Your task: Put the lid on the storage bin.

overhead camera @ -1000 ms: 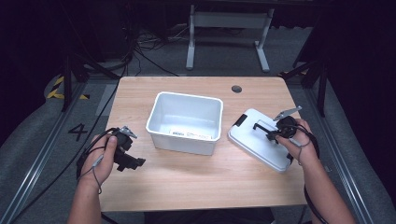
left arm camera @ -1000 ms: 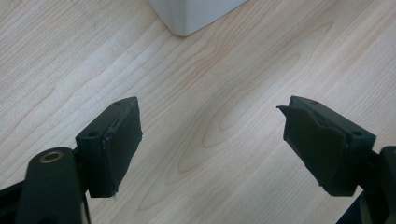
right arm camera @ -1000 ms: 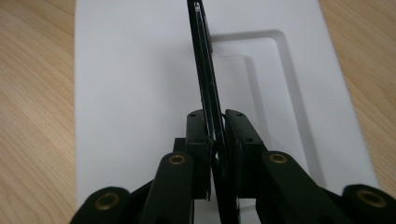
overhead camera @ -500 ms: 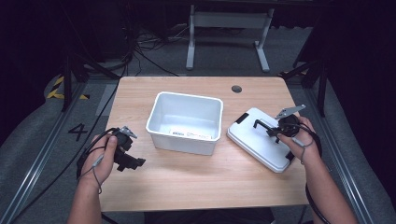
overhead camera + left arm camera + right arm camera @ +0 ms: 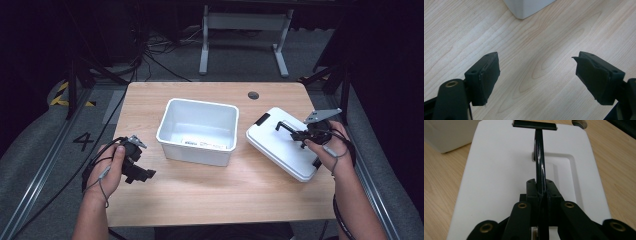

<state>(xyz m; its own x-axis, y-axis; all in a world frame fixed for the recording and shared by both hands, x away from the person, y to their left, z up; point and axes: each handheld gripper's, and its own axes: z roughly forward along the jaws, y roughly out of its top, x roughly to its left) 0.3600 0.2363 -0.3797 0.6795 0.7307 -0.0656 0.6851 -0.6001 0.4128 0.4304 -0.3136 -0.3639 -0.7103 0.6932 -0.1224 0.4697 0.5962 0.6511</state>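
My right tongs (image 5: 541, 195) have just clamped on the lid's black handle (image 5: 539, 157), lid (image 5: 285, 145) tilting up now; left tongs (image 5: 537, 75) wait apart beside the bin (image 5: 200, 131).

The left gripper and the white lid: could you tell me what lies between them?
The open white bin stands between the left gripper and the white lid, in the high view.

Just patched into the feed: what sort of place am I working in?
Probably a lab or recording workspace, not a home: a bare wooden table on grey floor, loose cables behind it, hazard tape, and a floor number 4.
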